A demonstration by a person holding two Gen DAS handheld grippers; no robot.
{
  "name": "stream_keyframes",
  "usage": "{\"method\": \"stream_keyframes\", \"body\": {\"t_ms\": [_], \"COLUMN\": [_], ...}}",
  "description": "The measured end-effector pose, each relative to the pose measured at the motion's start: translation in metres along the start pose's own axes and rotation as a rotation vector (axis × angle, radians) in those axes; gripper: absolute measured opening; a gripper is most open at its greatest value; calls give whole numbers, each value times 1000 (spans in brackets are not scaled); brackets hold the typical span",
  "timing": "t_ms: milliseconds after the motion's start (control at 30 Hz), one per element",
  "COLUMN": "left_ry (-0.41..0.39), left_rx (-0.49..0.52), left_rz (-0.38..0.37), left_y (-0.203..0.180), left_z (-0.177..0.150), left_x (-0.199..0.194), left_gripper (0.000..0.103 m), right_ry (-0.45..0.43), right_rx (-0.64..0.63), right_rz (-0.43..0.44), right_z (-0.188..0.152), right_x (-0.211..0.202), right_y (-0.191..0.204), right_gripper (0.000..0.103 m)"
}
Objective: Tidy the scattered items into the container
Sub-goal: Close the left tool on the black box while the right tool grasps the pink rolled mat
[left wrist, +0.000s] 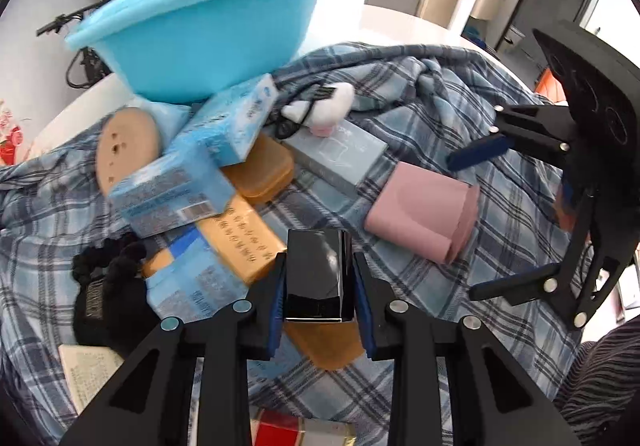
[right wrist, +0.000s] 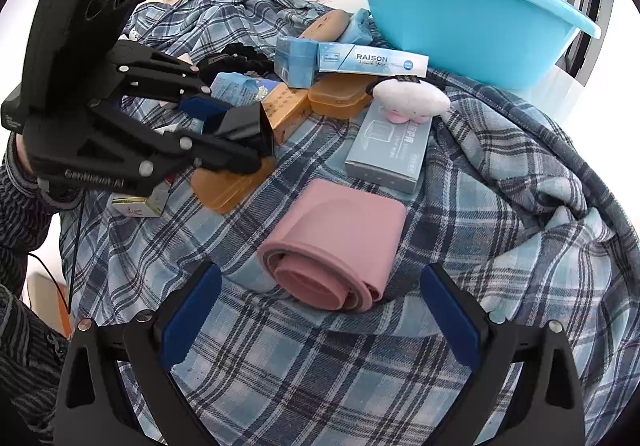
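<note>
Black glossy box [left wrist: 319,274] is the item in hand: it sits upright between the blue pads of the left hand-held gripper [left wrist: 320,298], which pinches it on two opposite side faces. The box's long axis runs along the fingers, away from the wrist camera. It is positioned over an amber lid [left wrist: 328,346] on the plaid cloth [left wrist: 440,286]; whether it has cleared that lid cannot be told.

The blue basin [left wrist: 200,29], the container, lies ahead of the left hand-held gripper and slightly left, at the far side of the clutter, with its rim tilted toward the camera. Between box and basin lie a gold lettered box [left wrist: 240,242], light-blue cartons [left wrist: 172,197] and an amber case [left wrist: 260,173]. The judged next move is a lift, then a forward carry over this pile and over the near rim.

The right hand-held gripper [right wrist: 320,322] has its jaws spread with nothing between them, and it hovers over a pink roll [right wrist: 336,246] whose long axis points roughly along the fingers. It is well apart from the basin [right wrist: 460,17], so the left hand is the nearer one.

Open room is greatest above the clutter; at table level, tightly packed items block a direct slide. The white plush [left wrist: 328,105] and grey box [left wrist: 340,157] lie right of the carry path.
</note>
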State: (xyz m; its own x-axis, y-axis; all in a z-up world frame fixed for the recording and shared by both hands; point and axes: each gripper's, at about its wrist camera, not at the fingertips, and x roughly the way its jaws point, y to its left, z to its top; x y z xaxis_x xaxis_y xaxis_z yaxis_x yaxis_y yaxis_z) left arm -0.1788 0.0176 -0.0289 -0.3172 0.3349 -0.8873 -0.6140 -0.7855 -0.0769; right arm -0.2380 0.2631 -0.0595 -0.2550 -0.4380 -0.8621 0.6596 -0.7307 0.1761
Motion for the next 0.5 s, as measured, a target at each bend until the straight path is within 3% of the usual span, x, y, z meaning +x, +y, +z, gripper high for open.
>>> {"method": "stream_keyframes", "body": {"t_ms": [233, 500], "left_ry": [-10, -38], "left_rx": [8, 77], "left_rz": [26, 7], "left_y": [0, -20], "left_z": [-14, -25], "left_x": [-17, -37], "left_gripper": [32, 32], "right_ry": [-10, -24], "right_rx": [32, 8], "right_rz": [0, -22], "right_z": [-1, 2], "right_x": [-2, -2], "right_y": [-6, 2], "right_gripper": [99, 99]}}
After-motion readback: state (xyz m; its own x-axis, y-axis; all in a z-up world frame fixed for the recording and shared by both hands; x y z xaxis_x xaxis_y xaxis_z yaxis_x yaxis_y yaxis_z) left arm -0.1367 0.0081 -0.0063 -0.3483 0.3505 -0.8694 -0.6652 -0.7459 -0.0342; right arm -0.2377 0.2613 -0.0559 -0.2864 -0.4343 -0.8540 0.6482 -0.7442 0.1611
